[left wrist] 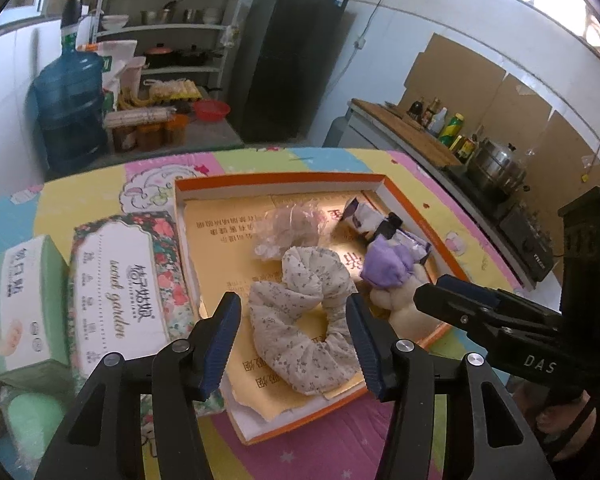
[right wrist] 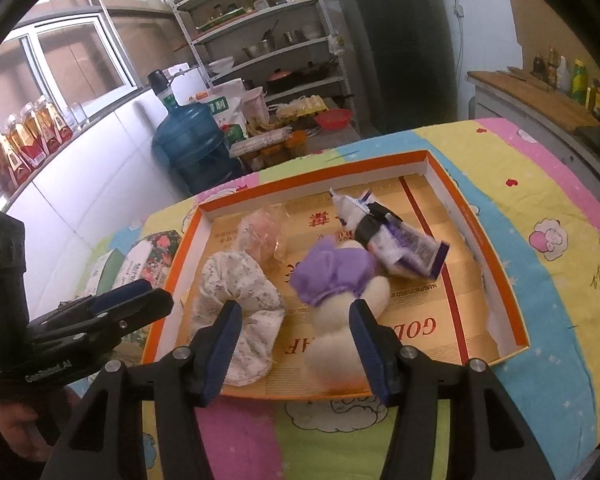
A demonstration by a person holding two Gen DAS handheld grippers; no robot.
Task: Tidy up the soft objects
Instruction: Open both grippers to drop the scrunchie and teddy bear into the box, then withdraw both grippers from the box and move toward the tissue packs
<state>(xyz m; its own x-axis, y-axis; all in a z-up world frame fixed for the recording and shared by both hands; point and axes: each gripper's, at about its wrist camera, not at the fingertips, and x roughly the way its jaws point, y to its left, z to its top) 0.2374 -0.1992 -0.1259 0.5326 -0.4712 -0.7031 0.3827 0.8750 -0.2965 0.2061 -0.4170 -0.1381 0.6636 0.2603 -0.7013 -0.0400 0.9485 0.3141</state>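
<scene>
Floral-print scrunchie (left wrist: 300,320) lies in orange box (left wrist: 284,182) between my left claw (left wrist: 294,336) pads, claw parted wide, gripping nothing. Right claw (right wrist: 296,344) likewise parted, straddling plush toy (right wrist: 340,320), no grip seen. Beyond: crumpled plastic bag (left wrist: 288,228), purple packet (right wrist: 404,244). Box sits on table (right wrist: 540,200).

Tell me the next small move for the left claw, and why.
Probably lift it clear. The left claw stands open around the scrunchie, which lies in the tray, pads apparently off it. The plush lies there too, so both look placed.
</scene>
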